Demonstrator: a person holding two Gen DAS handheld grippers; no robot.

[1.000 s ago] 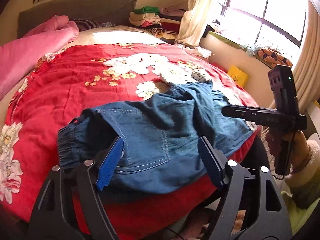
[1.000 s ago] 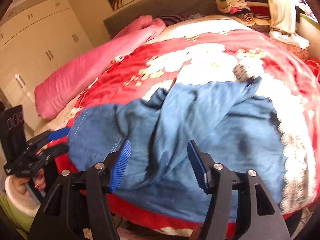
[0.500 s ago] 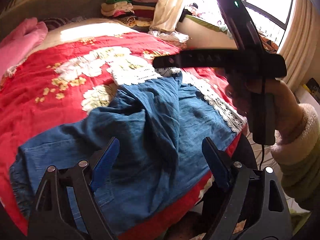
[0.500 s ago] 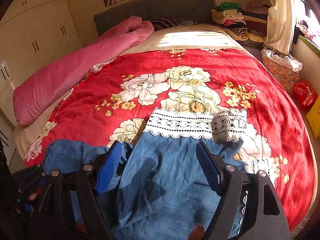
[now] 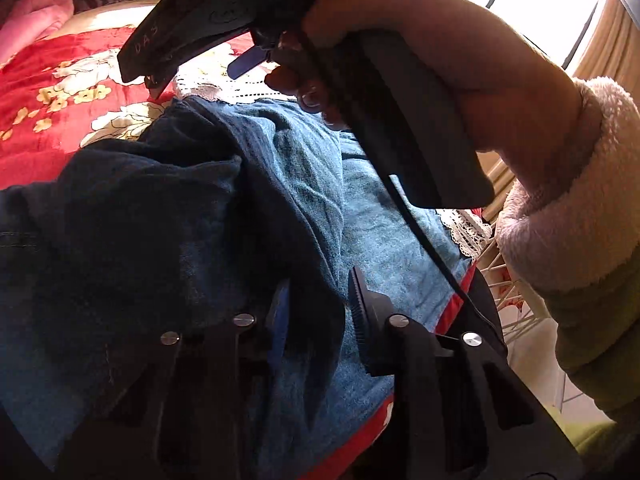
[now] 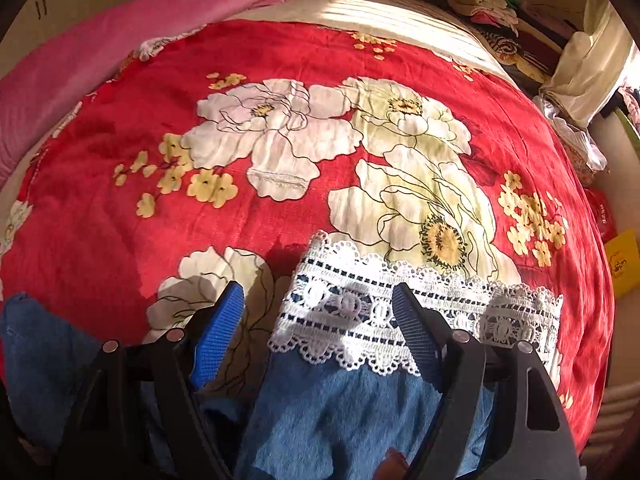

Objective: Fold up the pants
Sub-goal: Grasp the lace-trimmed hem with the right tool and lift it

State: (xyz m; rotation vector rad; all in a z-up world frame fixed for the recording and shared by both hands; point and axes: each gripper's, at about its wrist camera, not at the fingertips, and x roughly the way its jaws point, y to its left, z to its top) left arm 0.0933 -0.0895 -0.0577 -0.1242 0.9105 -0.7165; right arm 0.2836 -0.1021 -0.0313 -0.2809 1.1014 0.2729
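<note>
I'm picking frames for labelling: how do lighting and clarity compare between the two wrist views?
Left wrist: backlit by the window, so the hand and denim pants go dark, shadowed. Right wrist: sunlit, sharp on the lace hem and red bedspread; fisheye bends the edges.

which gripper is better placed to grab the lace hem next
Right. The right gripper hangs open directly over the white lace hem of the blue denim pants; the left gripper has just closed on a denim fold.

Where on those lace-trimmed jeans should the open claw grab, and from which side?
Likely the white lace hem, at its left corner. The right gripper already hangs open above it, one finger over the bedspread, the other over the lace. Coming down from above and pinching that free edge, which lies flat, looks easiest.
</note>
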